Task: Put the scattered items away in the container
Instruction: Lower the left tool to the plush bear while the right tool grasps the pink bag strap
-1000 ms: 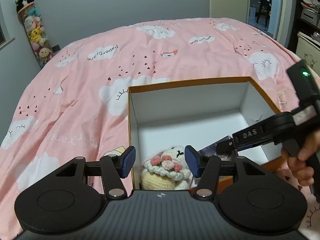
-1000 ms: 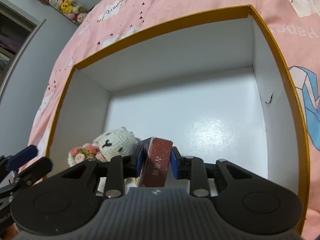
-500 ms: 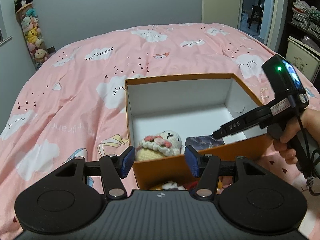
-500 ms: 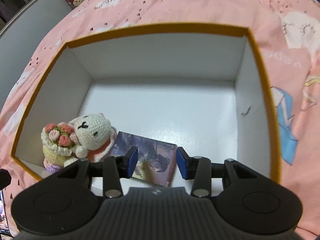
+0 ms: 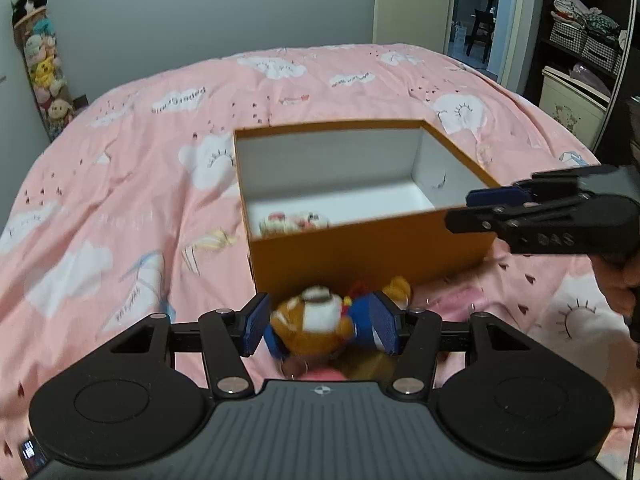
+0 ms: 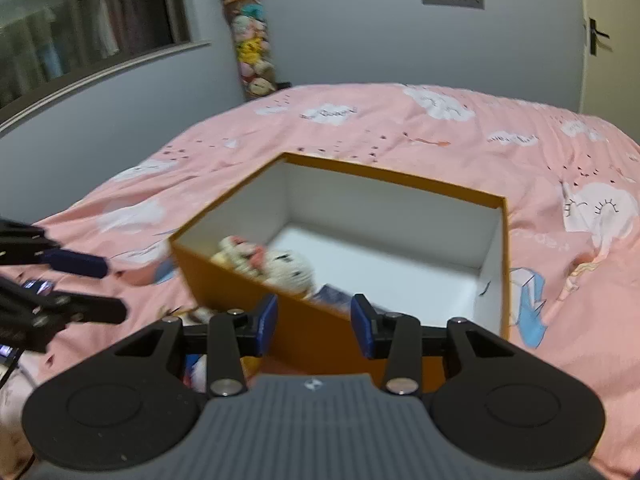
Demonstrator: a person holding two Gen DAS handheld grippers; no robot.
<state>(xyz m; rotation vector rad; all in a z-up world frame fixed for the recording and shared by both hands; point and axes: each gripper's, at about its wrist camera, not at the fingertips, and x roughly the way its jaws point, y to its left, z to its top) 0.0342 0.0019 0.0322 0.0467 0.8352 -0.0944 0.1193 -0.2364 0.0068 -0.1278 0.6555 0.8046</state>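
An orange box [image 5: 360, 248] with white inside stands on the pink bed; it also shows in the right wrist view [image 6: 224, 280]. Inside lie a white crocheted plush [image 6: 280, 268] and a dark card box [image 6: 334, 294]. My left gripper [image 5: 320, 330] is open, its pads on either side of a brown bear plush in blue clothes [image 5: 312, 328] that lies on the bed in front of the box. My right gripper [image 6: 314, 330] is open and empty, held before the box's near wall; it also shows in the left wrist view [image 5: 492, 204].
A pink item [image 5: 452, 300] lies on the bedspread [image 5: 120, 200] beside the bear. A hanging column of plush toys [image 6: 250, 48] is on the far wall. A door [image 5: 412, 0] and shelves [image 5: 580, 32] stand at the right.
Both grippers drew back out of the box. The right one let go of the dark card box, which now lies inside. The left one dropped down around the bear plush.
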